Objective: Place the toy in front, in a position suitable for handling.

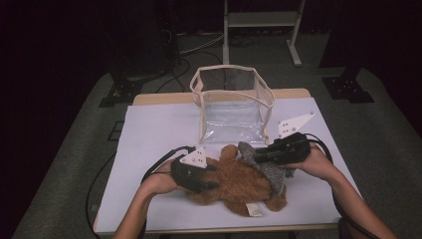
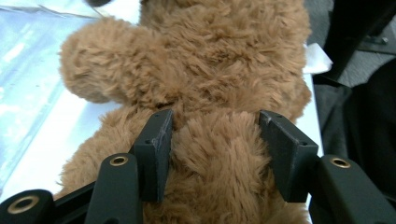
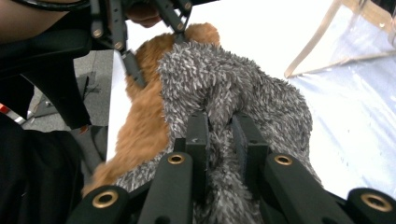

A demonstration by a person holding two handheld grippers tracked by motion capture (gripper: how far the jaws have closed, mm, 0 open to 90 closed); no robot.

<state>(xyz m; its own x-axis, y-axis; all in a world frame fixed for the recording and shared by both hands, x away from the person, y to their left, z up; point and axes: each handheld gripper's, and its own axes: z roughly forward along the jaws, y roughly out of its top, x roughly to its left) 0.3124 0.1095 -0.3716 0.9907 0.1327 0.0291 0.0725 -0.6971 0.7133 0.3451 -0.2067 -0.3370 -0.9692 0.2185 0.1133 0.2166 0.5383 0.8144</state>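
A brown plush toy [image 1: 239, 184] lies on the white table [image 1: 149, 139] near its front edge, with a grey fuzzy piece [image 1: 272, 173] over its right side. My left gripper [image 1: 211, 177] comes in from the left and is shut on the brown plush toy. In the left gripper view both pads [image 2: 159, 149] press into the fur of the brown plush toy [image 2: 210, 70]. My right gripper [image 1: 256, 155] reaches in from the right. In the right gripper view its jaws [image 3: 219, 135] stand nearly together, shut on a fold of the grey fuzzy piece [image 3: 243, 84].
A clear plastic bag with beige trim [image 1: 231, 107] stands open at the back middle of the table, just behind the toy. A white tag [image 1: 255, 210] sticks out of the toy toward the front edge. Cables trail from both grippers.
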